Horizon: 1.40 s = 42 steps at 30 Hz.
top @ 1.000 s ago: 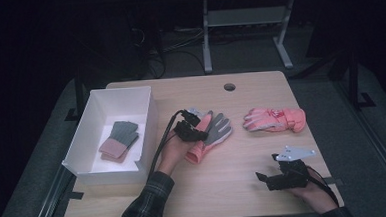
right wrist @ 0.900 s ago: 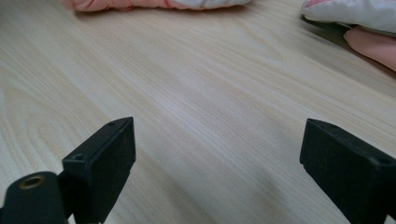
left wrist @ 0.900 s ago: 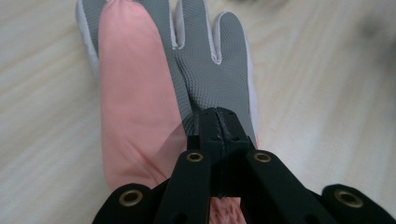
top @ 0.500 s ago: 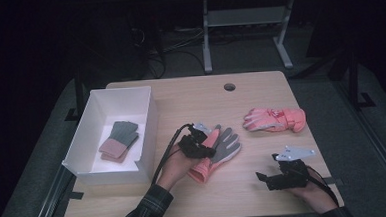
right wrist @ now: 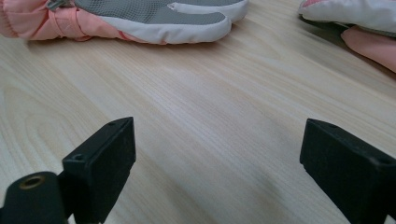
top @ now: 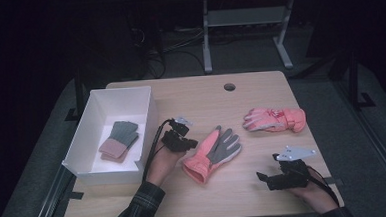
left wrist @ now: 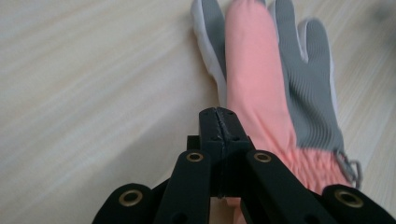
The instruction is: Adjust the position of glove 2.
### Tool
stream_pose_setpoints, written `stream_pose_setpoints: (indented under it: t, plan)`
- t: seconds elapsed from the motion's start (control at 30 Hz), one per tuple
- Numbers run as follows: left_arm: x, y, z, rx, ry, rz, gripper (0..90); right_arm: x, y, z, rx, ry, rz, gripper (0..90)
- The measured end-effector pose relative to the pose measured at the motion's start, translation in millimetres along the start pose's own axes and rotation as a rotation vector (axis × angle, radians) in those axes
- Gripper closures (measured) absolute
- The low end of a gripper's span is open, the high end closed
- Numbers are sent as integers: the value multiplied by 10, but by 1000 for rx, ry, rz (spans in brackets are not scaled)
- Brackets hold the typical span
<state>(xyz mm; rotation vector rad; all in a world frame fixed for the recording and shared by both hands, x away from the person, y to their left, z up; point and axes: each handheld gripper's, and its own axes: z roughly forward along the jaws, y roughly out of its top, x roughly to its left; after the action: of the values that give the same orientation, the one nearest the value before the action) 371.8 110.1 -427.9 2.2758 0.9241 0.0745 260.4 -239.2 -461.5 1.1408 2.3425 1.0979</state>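
Observation:
A pink and grey glove [top: 214, 151] lies flat mid-table, fingers pointing away from me; it also appears in the left gripper view [left wrist: 261, 79] and the right gripper view [right wrist: 154, 16]. My left gripper [top: 190, 142] is shut, its tips [left wrist: 218, 114] at the glove's left edge near the cuff, with nothing visible between the jaws. A second pink glove [top: 274, 119] with a white palm lies to the right [right wrist: 359, 18]. My right gripper [top: 267, 170] rests low at the front right, open over bare wood [right wrist: 217, 149].
A white box [top: 104, 174] stands at the table's left and holds a folded grey and pink item [top: 118, 141]. A round cable hole [top: 229, 87] sits near the far edge. Bare wood lies between the two gloves and along the front.
The left gripper has drawn back toward me and to the left. The pink and grey glove has slid closer with it and now shows more pink. The right gripper has stayed still.

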Motion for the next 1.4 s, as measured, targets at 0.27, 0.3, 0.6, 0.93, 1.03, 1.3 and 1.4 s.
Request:
stream_pose_setpoints:
  t: [0.27,0.3,0.6,0.93,1.03,1.3,1.4]
  plan:
    - [-165,-144,-29,46,-39,47,897,-24,-16,-2,5,-3,15,102]
    - [-184,-172,-30,53,-47,53,897,-26,-17,-1,5,-3,13,102]
    - [-385,-254,-17,96,-115,124,897,-21,-18,-4,8,-8,8,102]
    - [-647,-184,133,85,-191,178,897,-8,-16,8,16,-5,-10,103]
    - [-705,-151,184,84,-204,194,897,0,-13,10,23,-3,-9,103]
    - [-805,-80,287,88,-233,211,897,-18,-21,6,16,-4,-12,103]
    - [-843,-64,326,90,-236,217,897,-7,-18,7,17,-3,-11,103]
